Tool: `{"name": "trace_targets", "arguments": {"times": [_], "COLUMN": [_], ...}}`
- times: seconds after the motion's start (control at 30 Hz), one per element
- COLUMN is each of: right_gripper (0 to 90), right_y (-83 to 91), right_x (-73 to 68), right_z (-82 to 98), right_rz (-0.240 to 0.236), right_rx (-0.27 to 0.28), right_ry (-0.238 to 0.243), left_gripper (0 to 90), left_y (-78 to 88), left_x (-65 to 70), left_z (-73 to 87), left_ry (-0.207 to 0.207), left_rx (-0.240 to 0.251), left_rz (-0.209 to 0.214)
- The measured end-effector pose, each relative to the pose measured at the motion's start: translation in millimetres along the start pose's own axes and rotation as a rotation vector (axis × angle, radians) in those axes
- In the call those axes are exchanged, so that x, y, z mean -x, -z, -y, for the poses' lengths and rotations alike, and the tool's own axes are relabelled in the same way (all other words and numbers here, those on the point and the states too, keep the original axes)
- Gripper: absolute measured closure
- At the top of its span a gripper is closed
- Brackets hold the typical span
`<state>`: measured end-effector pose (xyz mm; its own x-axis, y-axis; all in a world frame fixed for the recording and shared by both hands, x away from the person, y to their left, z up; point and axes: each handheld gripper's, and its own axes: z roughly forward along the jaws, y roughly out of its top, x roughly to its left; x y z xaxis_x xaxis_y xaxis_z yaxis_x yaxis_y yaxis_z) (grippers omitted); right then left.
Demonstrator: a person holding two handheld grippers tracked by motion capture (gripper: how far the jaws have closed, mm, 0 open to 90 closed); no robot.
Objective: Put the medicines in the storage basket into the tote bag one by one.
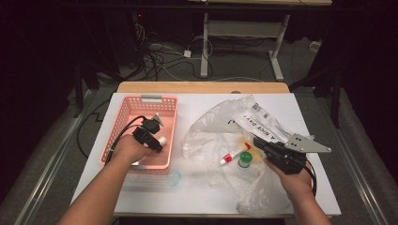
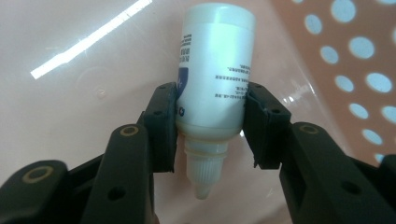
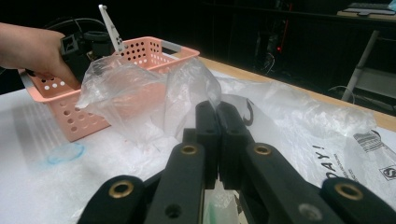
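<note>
Inside basket (image 2: 355, 70), bottle (image 2: 212, 74) between left tongs (image 2: 210, 126).

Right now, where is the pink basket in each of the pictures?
High view: the pink basket stands left of centre on the table.
Left gripper view: the basket forms the backdrop behind the white bottle, with its holed wall at the right.
Right gripper view: the basket is at the upper left, behind the clear plastic bag.
Shared landmark: the clear plastic bag, beside the basket.
</note>
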<state>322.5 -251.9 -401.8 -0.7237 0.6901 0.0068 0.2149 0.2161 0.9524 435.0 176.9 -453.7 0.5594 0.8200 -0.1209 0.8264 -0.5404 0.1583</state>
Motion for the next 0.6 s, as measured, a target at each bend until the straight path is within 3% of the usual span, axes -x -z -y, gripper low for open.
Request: {"name": "trace_targets", "arguments": {"times": [0.1,0.37,0.5,0.6], "right_gripper": [89.5,89.6,89.7,89.7], "right_y": [0.5,0.7,1.1,1.3], "right_x": [-0.2,1.1,0.2,0.2], "right_z": [-0.6,0.2,-0.3,-0.5], "right_rz": [0.003,0.005,0.004,0.007], "right_rx": [0.003,0.002,0.003,0.006], "right_ry": [-0.002,-0.005,-0.005,-0.005], "left_gripper": [57.6,57.6,57.6,57.6], "left_y": [1.5,25.2,34.1,41.4], "left_x": [-0.5,-0.2,3.0,4.1], "left_z": [0.1,9.7,15.7,21.6], "left_ry": [0.008,0.056,0.053,0.082], "left_rx": [0.007,0.169,0.211,0.247], "left_rz": [-0.005,0.056,0.055,0.05]}}
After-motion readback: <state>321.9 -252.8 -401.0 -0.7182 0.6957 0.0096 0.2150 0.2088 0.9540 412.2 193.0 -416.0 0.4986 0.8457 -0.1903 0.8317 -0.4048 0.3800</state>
